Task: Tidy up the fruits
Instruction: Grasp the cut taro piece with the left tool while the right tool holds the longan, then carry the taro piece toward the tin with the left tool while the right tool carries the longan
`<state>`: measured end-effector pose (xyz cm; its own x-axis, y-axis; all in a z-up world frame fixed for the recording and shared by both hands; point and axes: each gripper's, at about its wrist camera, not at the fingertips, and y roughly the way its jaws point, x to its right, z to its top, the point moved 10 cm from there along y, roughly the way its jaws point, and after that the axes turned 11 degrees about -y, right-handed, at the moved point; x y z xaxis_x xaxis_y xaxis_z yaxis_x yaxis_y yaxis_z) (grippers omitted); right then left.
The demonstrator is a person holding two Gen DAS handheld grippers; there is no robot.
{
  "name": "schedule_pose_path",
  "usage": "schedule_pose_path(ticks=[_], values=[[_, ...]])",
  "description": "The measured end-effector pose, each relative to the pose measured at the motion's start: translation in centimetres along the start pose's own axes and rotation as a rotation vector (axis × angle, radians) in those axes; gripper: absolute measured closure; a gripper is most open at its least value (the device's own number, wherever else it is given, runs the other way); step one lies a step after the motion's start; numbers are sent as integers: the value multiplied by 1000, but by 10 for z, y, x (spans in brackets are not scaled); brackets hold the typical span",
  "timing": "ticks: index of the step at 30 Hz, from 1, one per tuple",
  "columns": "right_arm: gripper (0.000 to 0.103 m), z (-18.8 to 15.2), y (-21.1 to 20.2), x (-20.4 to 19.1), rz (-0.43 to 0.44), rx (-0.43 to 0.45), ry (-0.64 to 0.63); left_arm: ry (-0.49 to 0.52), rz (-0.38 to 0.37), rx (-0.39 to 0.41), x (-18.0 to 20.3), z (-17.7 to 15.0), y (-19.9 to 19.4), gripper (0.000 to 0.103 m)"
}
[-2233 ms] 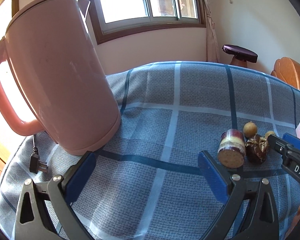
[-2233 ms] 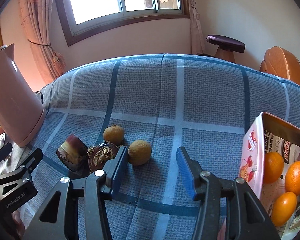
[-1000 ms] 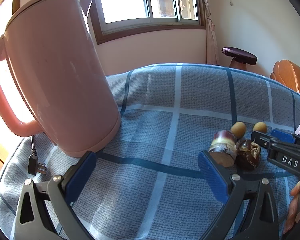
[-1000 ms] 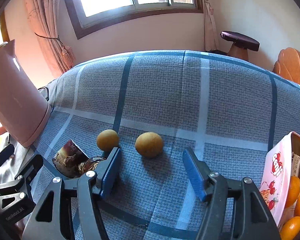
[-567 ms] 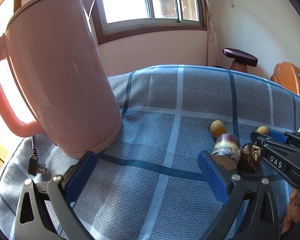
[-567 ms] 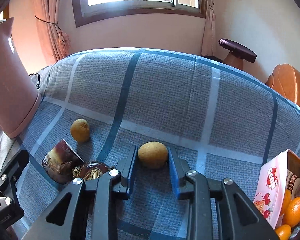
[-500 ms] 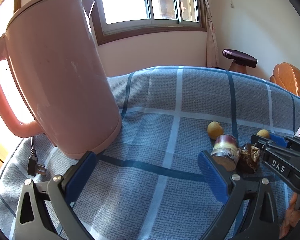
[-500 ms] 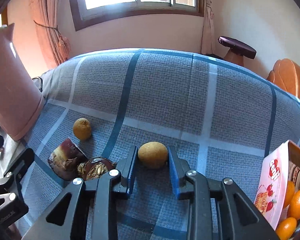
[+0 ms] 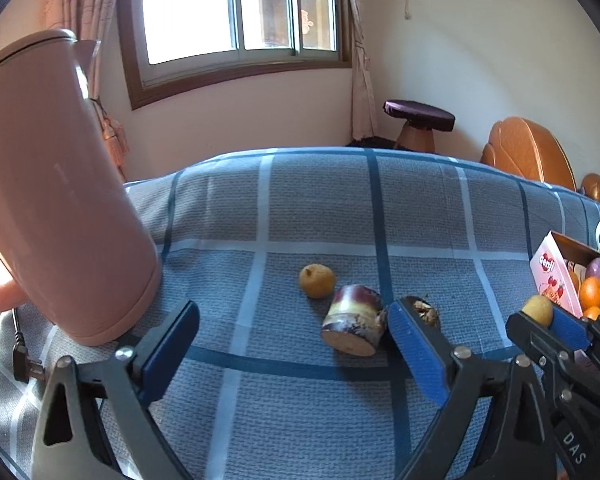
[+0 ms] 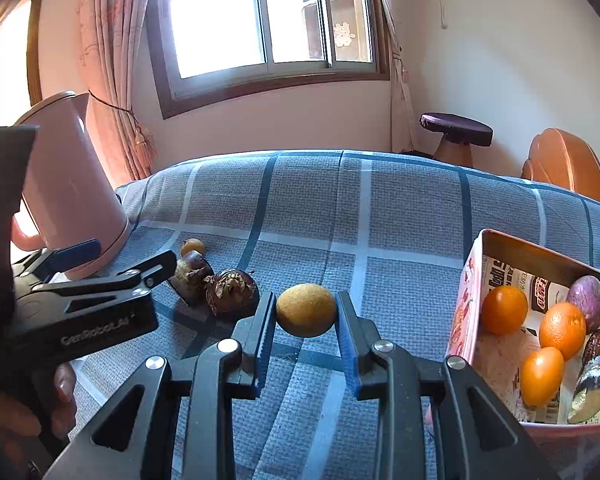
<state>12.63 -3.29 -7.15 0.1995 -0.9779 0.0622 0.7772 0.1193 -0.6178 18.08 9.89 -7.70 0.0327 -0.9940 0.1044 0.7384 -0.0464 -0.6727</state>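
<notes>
Closing w/ nothing between its pads, the left gripper (image 9: 292, 340) hangs near the cane piece (image 9: 352, 326); it should centre on that before squeezing. Rt wrist view: the right gripper (image 10: 306, 316) is clenched on the brown fruit (image 10: 306, 310); lift clear over the box (image 10: 466, 304) wall at right, release beside the oranges (image 10: 504, 309).

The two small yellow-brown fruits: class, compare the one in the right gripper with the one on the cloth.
The held fruit sits clamped in the right gripper; the loose fruit lies free on the checked cloth. The loose fruit shows a stem dimple; the held fruit looks smooth. Both are round and yellow-brown.
</notes>
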Motion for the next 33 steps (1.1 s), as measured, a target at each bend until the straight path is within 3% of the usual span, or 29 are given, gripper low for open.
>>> schedule_pose_path(ticks=[1,6,11,15,18,20,26,33], values=[[71,0,2,0,8,-7,6,8,5,-25,3,1,7,21],[71,-5,9,4,41,-33,36,-30,-49,-137,15,-2,34,22],[71,-9,11,4,66,-50,51,-56,-41,-153,18,-8,53,23],[71,-9,14,3,74,-57,58,-92,-75,-169,13,-7,55,57],[71,-7,10,4,65,-46,51,-91,-83,-165,12,-9,51,61],[71,-4,7,4,51,-27,41,-101,-60,-142,7,-9,46,61],[71,11,-15,5,-45,90,-13,-144,23,54,-18,7,9,62],[71,19,-29,1,-105,161,-73,-212,-10,138,-27,-2,-21,61]])
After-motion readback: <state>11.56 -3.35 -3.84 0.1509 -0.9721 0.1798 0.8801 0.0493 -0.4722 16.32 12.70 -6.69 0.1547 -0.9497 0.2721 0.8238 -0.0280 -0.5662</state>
